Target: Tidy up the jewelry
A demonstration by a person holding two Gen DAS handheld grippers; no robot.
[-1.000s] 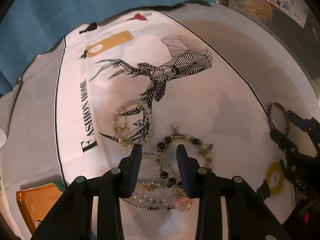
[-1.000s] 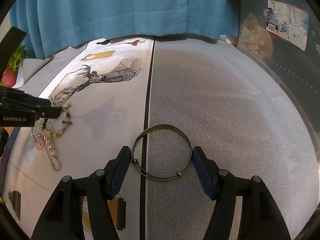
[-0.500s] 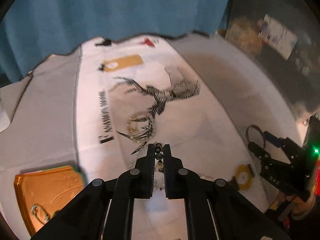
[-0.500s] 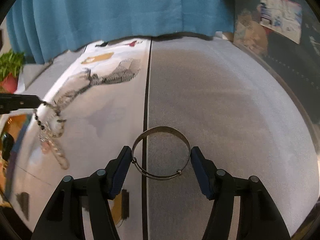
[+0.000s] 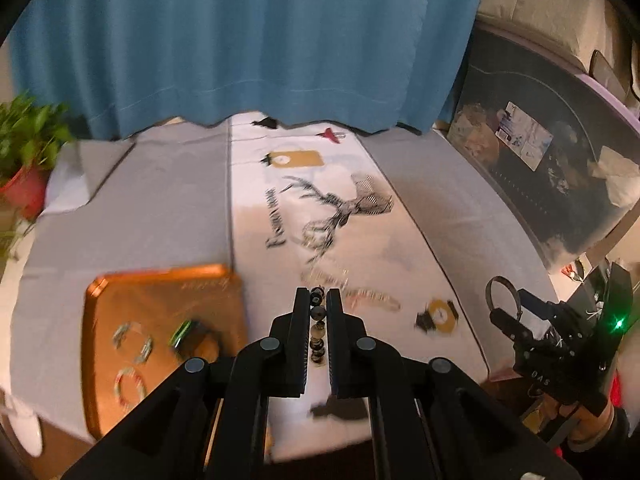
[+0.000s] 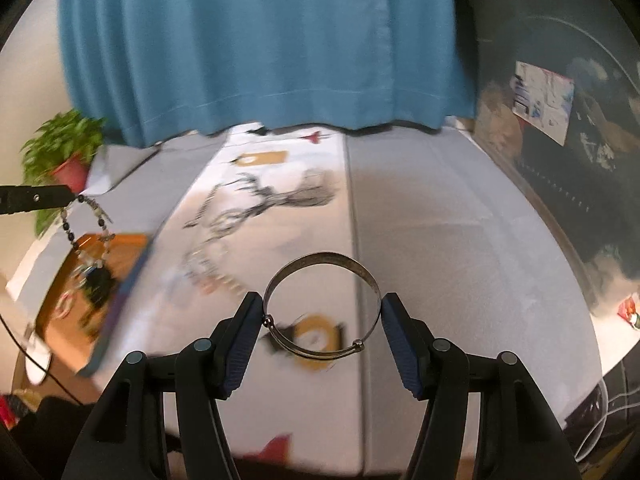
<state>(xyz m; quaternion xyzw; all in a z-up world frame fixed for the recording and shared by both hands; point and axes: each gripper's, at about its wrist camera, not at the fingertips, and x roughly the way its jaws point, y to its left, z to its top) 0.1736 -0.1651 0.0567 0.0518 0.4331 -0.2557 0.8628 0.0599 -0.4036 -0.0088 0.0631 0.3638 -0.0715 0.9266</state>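
Observation:
My left gripper is shut on a dark beaded bracelet and holds it in the air above the table. In the right wrist view the bracelet hangs from the left gripper over the orange tray. My right gripper is shut on a silver bangle, lifted off the cloth; it also shows in the left wrist view. The orange tray holds several small bracelets and a green-edged item. More beaded jewelry lies blurred on the deer-print cloth.
A blue curtain hangs behind the table. A potted plant stands at the far left. A dark cabinet with stickers is along the right. Grey cloth covers the table beside the print.
My left gripper closed on the beaded bracelet and lifted it high, swinging toward the tray. My right gripper lifted the silver bangle off the cloth.

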